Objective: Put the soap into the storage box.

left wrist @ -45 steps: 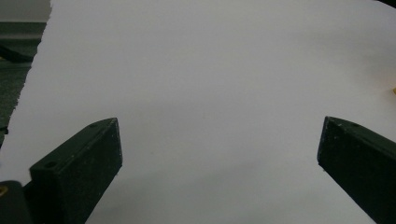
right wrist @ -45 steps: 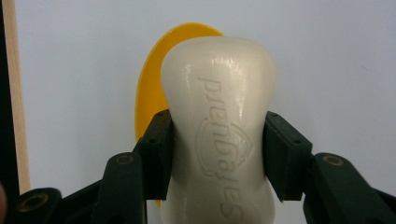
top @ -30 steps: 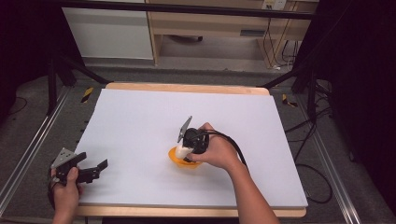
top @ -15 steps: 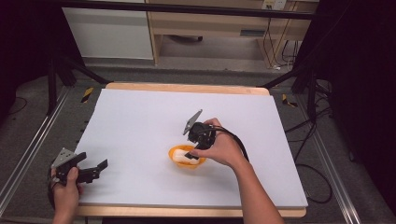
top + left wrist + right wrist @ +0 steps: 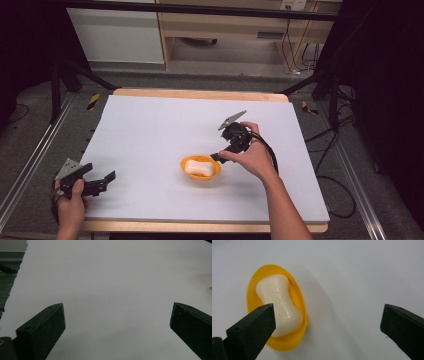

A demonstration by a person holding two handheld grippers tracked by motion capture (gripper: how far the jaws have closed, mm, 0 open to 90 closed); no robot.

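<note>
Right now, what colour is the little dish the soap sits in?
The dish is bright orange-yellow, and the soap in it is creamy white. It shows best in the right gripper view.

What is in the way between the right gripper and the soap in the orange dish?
Nothing visible. The right gripper hangs open just beside the orange dish, where the white soap bar lies, with bare white table between them. Its jaws have just been opening and hold nothing.
</note>
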